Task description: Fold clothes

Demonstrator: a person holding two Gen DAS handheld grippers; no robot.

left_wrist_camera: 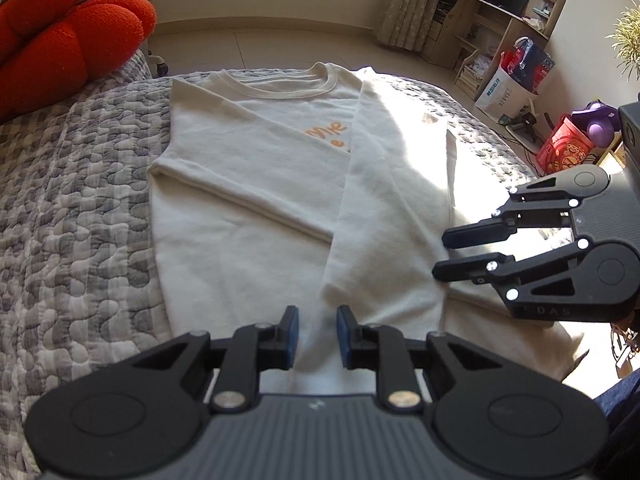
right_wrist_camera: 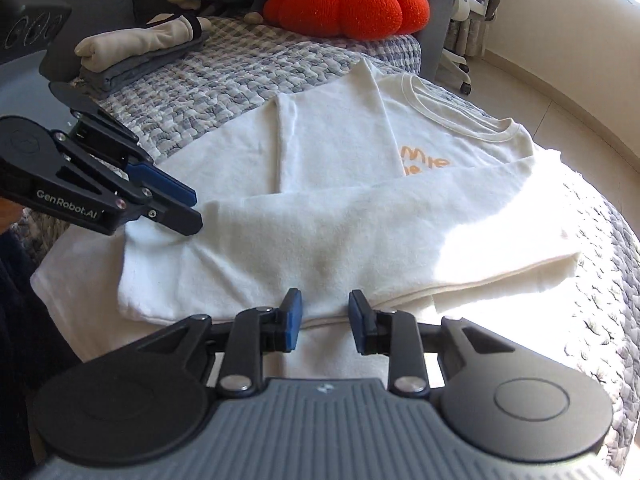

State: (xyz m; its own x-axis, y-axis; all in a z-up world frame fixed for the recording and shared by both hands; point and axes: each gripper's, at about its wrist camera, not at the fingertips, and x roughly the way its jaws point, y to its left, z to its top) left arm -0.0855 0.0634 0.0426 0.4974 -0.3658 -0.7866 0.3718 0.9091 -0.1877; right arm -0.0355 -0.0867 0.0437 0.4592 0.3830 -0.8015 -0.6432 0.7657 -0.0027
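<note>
A cream sweatshirt (left_wrist_camera: 248,200) with orange lettering (left_wrist_camera: 326,130) lies flat on the grey quilt (left_wrist_camera: 72,184), collar at the far end. Both sleeves are folded in; one sleeve (left_wrist_camera: 372,200) runs down over the body. My left gripper (left_wrist_camera: 318,336) hovers above the near hem, its jaws a narrow gap apart with nothing pinched. My right gripper (left_wrist_camera: 442,255) comes in from the right, open above the garment's side edge. In the right wrist view the sweatshirt (right_wrist_camera: 340,152) lies ahead of my right gripper (right_wrist_camera: 325,326), whose jaws are empty. My left gripper (right_wrist_camera: 195,212) is at the left, tips just over the cloth.
A red cushion (right_wrist_camera: 344,4) sits at the head of the bed. A stack of folded clothes (right_wrist_camera: 136,52) lies on the quilt behind my left gripper. Off the bed's right side are bags (left_wrist_camera: 512,80), a red box (left_wrist_camera: 564,148) and shelves.
</note>
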